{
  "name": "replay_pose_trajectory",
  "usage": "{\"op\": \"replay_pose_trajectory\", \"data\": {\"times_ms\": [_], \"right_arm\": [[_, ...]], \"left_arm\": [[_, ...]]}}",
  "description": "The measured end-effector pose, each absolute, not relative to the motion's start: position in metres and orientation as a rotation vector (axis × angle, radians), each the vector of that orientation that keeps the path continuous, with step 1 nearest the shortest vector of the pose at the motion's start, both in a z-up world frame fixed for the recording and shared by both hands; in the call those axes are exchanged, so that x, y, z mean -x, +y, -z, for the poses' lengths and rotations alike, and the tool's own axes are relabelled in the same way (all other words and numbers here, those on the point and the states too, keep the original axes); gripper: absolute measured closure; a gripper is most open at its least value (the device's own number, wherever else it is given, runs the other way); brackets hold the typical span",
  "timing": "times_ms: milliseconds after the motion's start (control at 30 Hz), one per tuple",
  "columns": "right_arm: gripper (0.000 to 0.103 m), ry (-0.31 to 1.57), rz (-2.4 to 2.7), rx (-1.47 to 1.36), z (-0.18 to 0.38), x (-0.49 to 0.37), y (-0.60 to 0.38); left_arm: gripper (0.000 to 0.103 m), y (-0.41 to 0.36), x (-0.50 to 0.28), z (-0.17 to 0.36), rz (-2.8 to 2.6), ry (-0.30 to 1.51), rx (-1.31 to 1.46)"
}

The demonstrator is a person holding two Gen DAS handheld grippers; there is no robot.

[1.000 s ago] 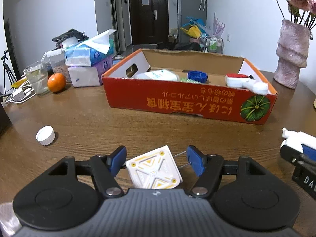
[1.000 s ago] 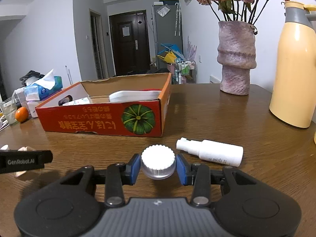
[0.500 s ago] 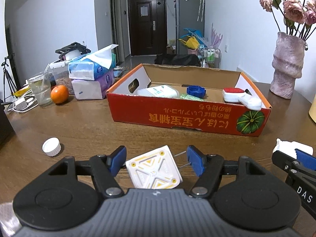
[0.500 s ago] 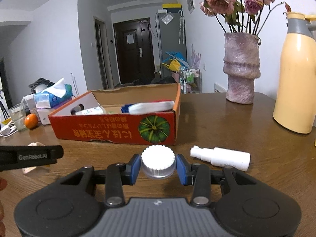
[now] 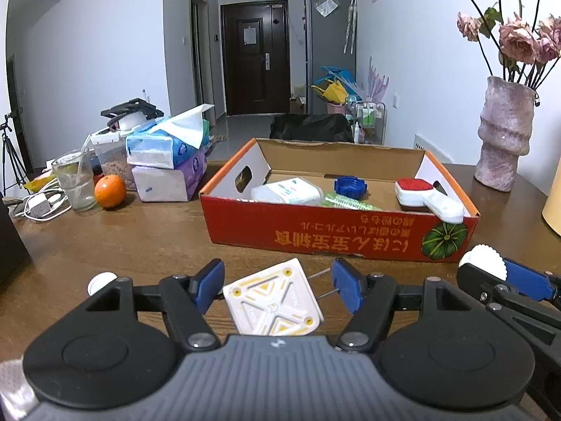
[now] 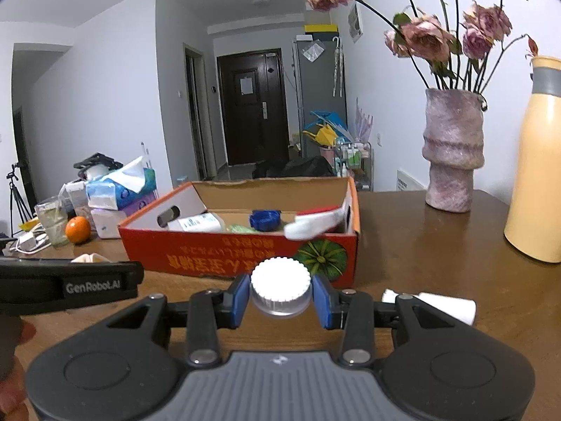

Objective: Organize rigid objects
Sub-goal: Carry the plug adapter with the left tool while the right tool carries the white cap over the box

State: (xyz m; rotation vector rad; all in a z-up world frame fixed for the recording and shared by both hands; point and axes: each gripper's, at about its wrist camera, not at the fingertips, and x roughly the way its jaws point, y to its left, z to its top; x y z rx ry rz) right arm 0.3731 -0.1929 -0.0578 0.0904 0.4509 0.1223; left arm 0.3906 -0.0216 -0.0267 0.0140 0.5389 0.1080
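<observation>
Your left claw (image 5: 278, 289) has a white plug adapter (image 5: 272, 298) wedged between its pads, and your right claw (image 6: 280, 296) is clamped on a white ribbed cap (image 6: 280, 286). Both are above the desk (image 5: 140, 242), short of the red cardboard box (image 5: 336, 231) holding a blue lid (image 5: 349, 185).

Even, cool indoor light; white walls bright, dark door (image 5: 257, 58) underexposed. Soft sheen on the wooden table (image 6: 413, 245). Fisheye bends edges, black corners. The box (image 6: 245, 259) slightly motion-smeared in right view; left view sharper. Shadows faint.
</observation>
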Motion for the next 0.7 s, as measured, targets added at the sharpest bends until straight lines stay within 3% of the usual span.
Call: {"op": "replay_pose_trajectory", "data": {"times_ms": [700], "right_arm": [[0.065, 0.364, -0.120, -0.125, 0.034, -0.397, -0.173]], "left_arm": [[0.034, -0.008, -0.413, -0.003, -0.109, 0.457, 0.021]]}}
